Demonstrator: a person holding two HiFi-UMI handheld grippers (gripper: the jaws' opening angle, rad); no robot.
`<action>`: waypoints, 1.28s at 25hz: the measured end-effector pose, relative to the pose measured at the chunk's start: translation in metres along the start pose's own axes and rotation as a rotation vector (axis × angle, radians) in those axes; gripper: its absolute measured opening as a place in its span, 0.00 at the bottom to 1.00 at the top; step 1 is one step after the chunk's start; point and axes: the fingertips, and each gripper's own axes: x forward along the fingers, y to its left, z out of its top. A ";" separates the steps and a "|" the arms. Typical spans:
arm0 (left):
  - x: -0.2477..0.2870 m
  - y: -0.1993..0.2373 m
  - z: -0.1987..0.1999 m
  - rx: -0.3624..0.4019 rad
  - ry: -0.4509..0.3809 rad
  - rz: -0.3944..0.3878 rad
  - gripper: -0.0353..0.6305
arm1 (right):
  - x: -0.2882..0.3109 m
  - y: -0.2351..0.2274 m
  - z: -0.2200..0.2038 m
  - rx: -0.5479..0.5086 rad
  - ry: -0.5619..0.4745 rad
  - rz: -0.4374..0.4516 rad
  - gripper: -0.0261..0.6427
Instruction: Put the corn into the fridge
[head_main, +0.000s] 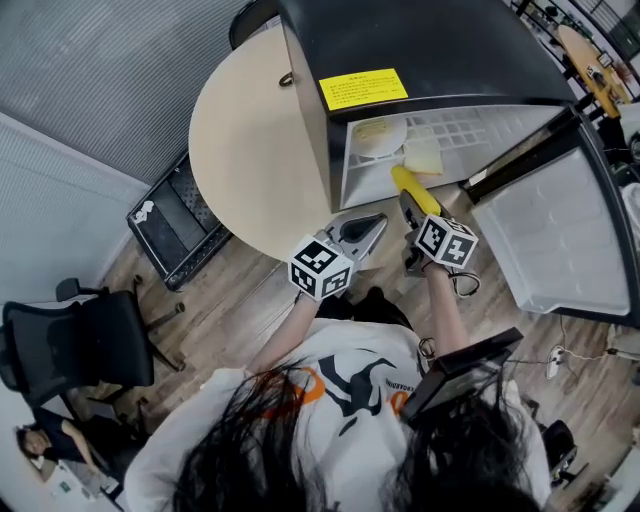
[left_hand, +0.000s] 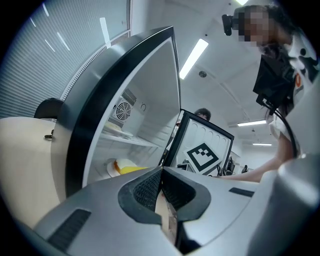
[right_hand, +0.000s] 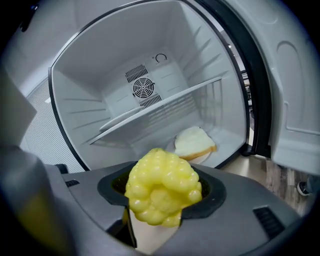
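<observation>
The yellow corn cob (right_hand: 162, 187) sticks out endwise between the jaws of my right gripper (right_hand: 162, 202), which is shut on it. In the head view the corn (head_main: 413, 187) points into the open black fridge (head_main: 420, 50), just at its front opening. The fridge's white inside (right_hand: 150, 65) lies straight ahead of the cob. My left gripper (head_main: 372, 222) hangs beside the right one, a little left and lower, in front of the fridge. Its jaws are shut (left_hand: 161, 172) with nothing between them.
A bread slice (right_hand: 195, 142) on a white plate lies on the fridge floor, under a glass shelf (right_hand: 160, 112). The fridge door (head_main: 555, 235) stands wide open at the right. The fridge sits on a round beige table (head_main: 250, 150). A black cart (head_main: 175, 225) and office chair (head_main: 80, 340) stand left.
</observation>
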 end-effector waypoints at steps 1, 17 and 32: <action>0.001 0.000 0.001 -0.001 -0.003 0.007 0.07 | 0.003 -0.002 0.001 -0.013 0.008 0.005 0.43; 0.033 0.006 0.007 -0.017 -0.034 0.150 0.07 | 0.057 -0.032 0.038 -0.297 0.069 0.090 0.43; 0.042 0.008 0.004 -0.008 0.003 0.225 0.07 | 0.086 -0.040 0.048 -0.569 0.028 0.055 0.43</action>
